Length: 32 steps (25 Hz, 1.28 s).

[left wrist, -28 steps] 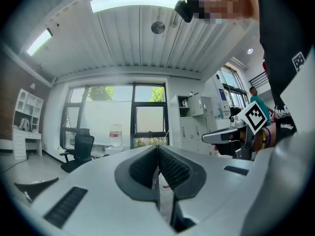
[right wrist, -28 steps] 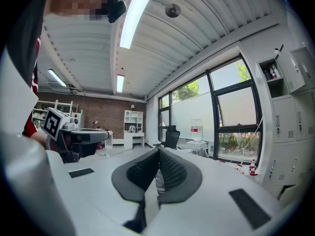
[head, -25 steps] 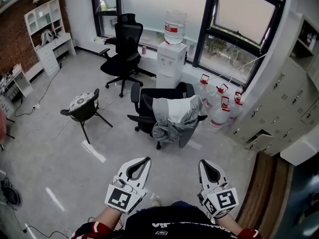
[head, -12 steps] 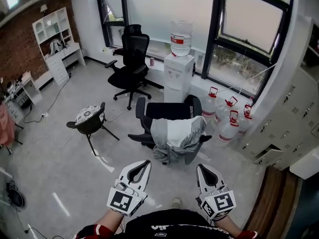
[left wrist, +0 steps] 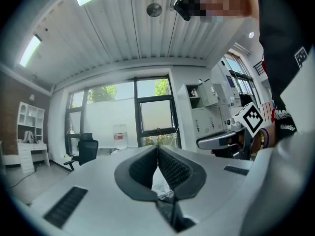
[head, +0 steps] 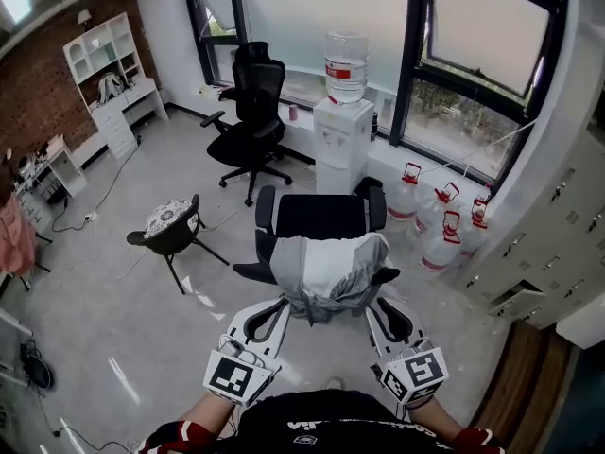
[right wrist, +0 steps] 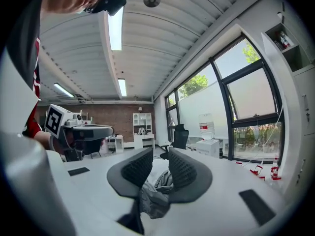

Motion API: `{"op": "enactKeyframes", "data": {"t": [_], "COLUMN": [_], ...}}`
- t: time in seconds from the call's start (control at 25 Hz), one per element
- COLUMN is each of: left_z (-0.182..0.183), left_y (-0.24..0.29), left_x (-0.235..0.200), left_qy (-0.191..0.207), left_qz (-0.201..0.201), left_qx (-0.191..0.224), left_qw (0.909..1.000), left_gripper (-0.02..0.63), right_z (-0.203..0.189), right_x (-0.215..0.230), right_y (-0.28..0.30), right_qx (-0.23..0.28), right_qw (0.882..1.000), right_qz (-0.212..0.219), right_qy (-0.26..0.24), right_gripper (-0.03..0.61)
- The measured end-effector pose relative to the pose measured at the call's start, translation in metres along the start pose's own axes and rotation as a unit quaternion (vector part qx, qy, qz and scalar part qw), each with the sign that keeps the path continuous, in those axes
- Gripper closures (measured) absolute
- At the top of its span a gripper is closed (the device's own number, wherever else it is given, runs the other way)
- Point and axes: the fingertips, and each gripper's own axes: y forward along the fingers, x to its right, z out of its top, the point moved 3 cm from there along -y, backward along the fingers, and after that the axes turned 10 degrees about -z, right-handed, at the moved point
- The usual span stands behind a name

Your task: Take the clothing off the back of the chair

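A grey and white jacket [head: 326,272] hangs over the back of a black office chair [head: 321,216] just in front of me. It also shows low between the jaws as the jacket [left wrist: 160,185] and the jacket [right wrist: 156,188]. My left gripper [head: 276,306] reaches the garment's lower left edge; in its own view the left gripper [left wrist: 157,150] is shut, tips touching, with nothing gripped. At the lower right edge, my right gripper [head: 378,306] has its jaws opening. In its own view the right gripper [right wrist: 160,163] shows a narrow gap, and the cloth lies beyond it, unpressed.
A second black office chair [head: 253,112] and a water dispenser [head: 342,130] stand by the windows. A small black chair [head: 170,223] is at the left. Water jugs [head: 440,225] and grey lockers [head: 548,244] line the right. White shelves [head: 104,74] stand at the far left.
The chair with the jacket has come much closer in the head view. Both grippers have advanced, and their tips now meet the jacket's lower edge.
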Motion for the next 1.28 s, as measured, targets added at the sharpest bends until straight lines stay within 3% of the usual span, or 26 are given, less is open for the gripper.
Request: {"op": "enactKeyframes", "data": {"t": [0.12, 0.24, 0.36, 0.52, 0.76, 0.92, 1.12, 1.28], "left_z": [-0.005, -0.013, -0.012, -0.012, -0.016, -0.029, -0.024, -0.03], "left_y": [0.003, 0.0, 0.001, -0.006, -0.016, -0.021, -0.018, -0.021], "left_x": [-0.015, -0.029, -0.038, -0.047, -0.064, -0.068, -0.079, -0.083], "left_qy": [-0.015, -0.016, -0.021, -0.022, -0.031, -0.023, -0.036, -0.037], "left_qz": [0.002, 0.001, 0.003, 0.0, 0.003, -0.003, 0.003, 0.001], "left_qx": [-0.007, -0.021, -0.008, -0.007, -0.008, -0.041, -0.014, -0.016], "left_qw": [0.9999, 0.9996, 0.9997, 0.9997, 0.9995, 0.9989, 0.9992, 0.9992], "left_gripper": [0.589, 0.589, 0.589, 0.589, 0.589, 0.589, 0.589, 0.589], "right_z": [-0.003, -0.009, -0.014, -0.02, -0.031, -0.043, -0.061, -0.071], "right_x": [0.0, -0.006, -0.013, -0.023, -0.025, -0.021, -0.016, -0.023], "right_y": [0.016, 0.033, 0.047, 0.071, 0.127, 0.155, 0.178, 0.185], "right_qx": [-0.008, -0.027, -0.045, -0.058, -0.082, -0.104, -0.142, -0.153], "right_qw": [1.0, 1.0, 0.999, 0.998, 0.996, 0.994, 0.989, 0.987], "right_qz": [0.001, 0.013, 0.028, 0.033, 0.017, -0.006, -0.033, -0.039], "right_qy": [0.004, 0.004, 0.006, -0.004, -0.007, -0.017, -0.023, -0.041], "right_gripper": [0.431, 0.323, 0.221, 0.134, 0.121, 0.109, 0.095, 0.095]}}
